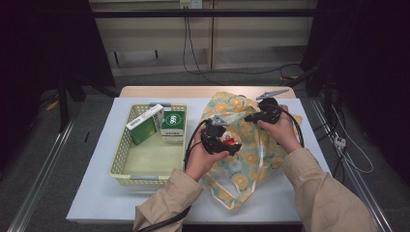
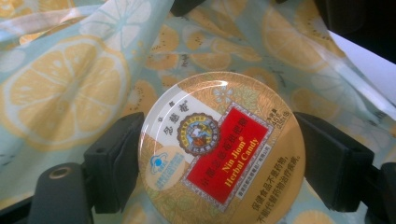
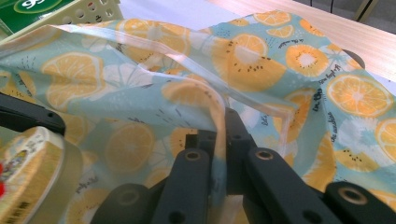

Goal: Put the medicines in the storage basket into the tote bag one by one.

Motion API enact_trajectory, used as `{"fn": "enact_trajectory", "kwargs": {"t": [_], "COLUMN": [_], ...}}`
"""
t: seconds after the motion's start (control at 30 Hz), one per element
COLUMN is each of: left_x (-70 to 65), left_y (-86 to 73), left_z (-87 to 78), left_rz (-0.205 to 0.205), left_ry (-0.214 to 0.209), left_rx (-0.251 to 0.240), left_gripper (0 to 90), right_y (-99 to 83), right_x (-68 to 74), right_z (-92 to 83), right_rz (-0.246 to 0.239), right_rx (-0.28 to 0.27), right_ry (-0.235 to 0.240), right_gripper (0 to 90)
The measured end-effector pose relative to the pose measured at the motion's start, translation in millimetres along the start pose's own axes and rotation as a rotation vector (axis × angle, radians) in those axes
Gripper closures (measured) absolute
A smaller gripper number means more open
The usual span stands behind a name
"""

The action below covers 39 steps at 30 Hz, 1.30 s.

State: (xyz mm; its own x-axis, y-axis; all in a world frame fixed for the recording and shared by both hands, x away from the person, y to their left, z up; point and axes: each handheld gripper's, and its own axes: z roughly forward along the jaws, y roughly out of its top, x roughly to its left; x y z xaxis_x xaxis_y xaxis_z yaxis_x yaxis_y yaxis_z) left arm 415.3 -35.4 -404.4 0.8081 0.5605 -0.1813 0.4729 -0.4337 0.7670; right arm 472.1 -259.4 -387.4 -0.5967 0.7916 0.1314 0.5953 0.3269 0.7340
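A round gold candy tin point(image 2: 219, 154) with a red label sits between the jaws of my left gripper point(image 2: 218, 161), which is shut on it. The tin point(image 1: 231, 140) hangs over the mouth of a light blue bag printed with orange slices point(image 1: 251, 154). The same tin point(image 3: 30, 172) shows edge-on at the lower left of the right gripper view. My right gripper point(image 3: 219, 154) is shut on the bag's rim point(image 3: 217, 109) and holds that edge lifted. In the high view the right gripper point(image 1: 263, 113) is at the bag's far side and the left gripper point(image 1: 220, 137) is over its middle.
A pale yellow basket point(image 1: 145, 166) stands left of the bag on the white table top point(image 1: 96, 193), holding a green and white box point(image 1: 145, 124) and a green box point(image 1: 173, 125). Cables trail from both grippers. Wooden table edge point(image 3: 327, 32) lies beyond the bag.
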Motion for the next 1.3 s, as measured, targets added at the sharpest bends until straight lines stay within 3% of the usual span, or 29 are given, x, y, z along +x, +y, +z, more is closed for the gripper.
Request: {"fn": "enact_trajectory", "kwargs": {"t": [0.5, 0.87, 1.03, 1.17, 1.3], "left_x": [3.8, 24.2, 32.9, 37.9, 43.0], "left_y": [0.2, 6.0, 9.9, 13.3, 16.7], "left_z": [40.2, 63.4, 69.4, 75.8, 86.0], "left_rz": [0.001, -0.042, -0.036, -0.015, 0.005], "left_ry": [0.065, 0.145, 0.165, 0.201, 0.203], "left_rx": [0.016, 0.014, 0.021, -0.010, -0.020], "left_gripper": [20.4, 20.3, 20.3, 20.2, 19.6], "right_y": [-4.1, -2.6, -3.8, -4.4, -4.2], "right_x": [-9.7, -9.3, -9.9, -9.7, -9.2], "right_z": [3.3, -1.4, 0.7, 4.2, 5.6], "right_rz": [0.039, 0.034, 0.036, 0.040, 0.041], "right_rx": [0.001, -0.006, 0.002, 0.004, 0.007], "right_ry": [0.008, 0.022, 0.026, 0.031, 0.032], "right_gripper": [88.8, 88.8, 88.8, 88.8, 88.8]}}
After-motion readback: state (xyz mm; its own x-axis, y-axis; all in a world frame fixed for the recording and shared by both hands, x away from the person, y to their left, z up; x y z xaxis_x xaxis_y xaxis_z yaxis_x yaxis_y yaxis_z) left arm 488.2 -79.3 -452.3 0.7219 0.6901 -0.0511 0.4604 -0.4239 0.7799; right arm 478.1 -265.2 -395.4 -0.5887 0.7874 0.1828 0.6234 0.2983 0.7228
